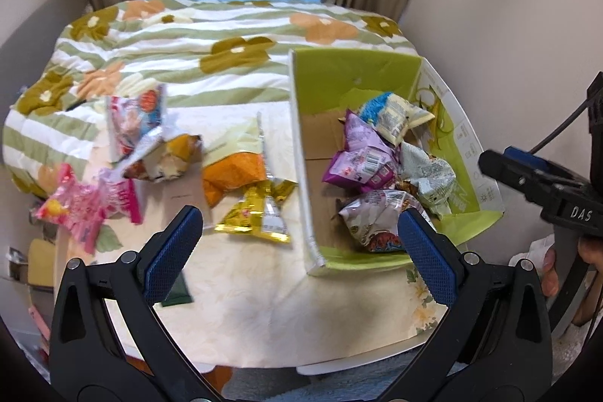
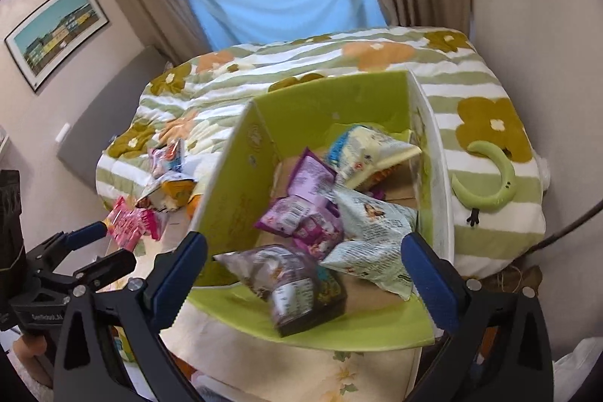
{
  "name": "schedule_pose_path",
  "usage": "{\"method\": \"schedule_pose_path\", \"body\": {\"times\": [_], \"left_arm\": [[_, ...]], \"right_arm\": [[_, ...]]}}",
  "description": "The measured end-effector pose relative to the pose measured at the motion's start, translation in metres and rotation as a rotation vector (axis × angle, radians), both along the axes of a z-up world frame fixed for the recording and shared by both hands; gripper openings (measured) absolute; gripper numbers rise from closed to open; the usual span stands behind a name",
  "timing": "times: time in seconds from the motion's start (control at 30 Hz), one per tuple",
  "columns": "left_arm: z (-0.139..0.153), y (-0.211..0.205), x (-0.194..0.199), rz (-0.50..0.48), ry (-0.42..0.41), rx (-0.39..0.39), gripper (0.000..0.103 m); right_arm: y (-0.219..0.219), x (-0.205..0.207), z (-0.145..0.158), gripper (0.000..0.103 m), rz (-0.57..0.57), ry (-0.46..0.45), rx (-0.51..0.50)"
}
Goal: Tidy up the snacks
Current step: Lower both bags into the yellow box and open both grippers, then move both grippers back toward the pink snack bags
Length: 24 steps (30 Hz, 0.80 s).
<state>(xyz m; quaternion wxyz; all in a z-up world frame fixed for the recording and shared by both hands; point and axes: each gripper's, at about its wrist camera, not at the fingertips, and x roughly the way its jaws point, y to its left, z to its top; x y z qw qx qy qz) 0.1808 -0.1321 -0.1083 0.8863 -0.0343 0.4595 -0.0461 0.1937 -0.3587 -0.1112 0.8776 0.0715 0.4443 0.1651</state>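
Note:
A green cardboard box (image 1: pixel 339 81) (image 2: pixel 226 198) stands on the cream tablecloth and holds several snack packets: a purple one (image 2: pixel 305 210), a pale blue one (image 2: pixel 377 236), a cream and blue one (image 2: pixel 365 153) and a dark grey one (image 2: pixel 290 285). Loose on the cloth to the box's left lie a yellow packet (image 1: pixel 260 213), an orange bag (image 1: pixel 233 172), a pink packet (image 1: pixel 83 210) and a brown and white packet (image 1: pixel 162 157). My left gripper (image 1: pixel 301 247) is open above the cloth near the yellow packet. My right gripper (image 2: pixel 305 274) is open over the box, holding nothing; the dark grey packet lies loose below it.
The table (image 1: pixel 282 307) butts against a bed with a flowered quilt (image 1: pixel 188 36). A green crescent-shaped object (image 2: pixel 490 176) lies on the quilt right of the box. Walls close in on both sides. A person's hand (image 1: pixel 550 270) holds the right gripper's handle.

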Motion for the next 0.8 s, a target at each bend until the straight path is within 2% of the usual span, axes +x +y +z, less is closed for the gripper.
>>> {"method": "schedule_pose_path", "body": {"times": [0.2, 0.43, 0.63, 0.8], "left_arm": [[0.021, 0.042, -0.024, 0.071, -0.037, 0.01, 0.102], [0.036, 0.118, -0.043, 0.134, -0.08, 0.016, 0.102], [0.034, 0.195, -0.048, 0.147, -0.073, 0.034, 0.102], [0.019, 0.261, -0.041, 0.141, -0.049, 0.051, 0.102]], "right_arm": [[0.031, -0.009, 0.03, 0.102, 0.048, -0.07, 0.039], [0.091, -0.02, 0.048, 0.102, 0.055, -0.137, 0.028], [0.16, -0.025, 0.041, 0.102, 0.072, -0.112, 0.065], [0.217, -0.024, 0.023, 0.102, 0.081, -0.075, 0.085]]}}
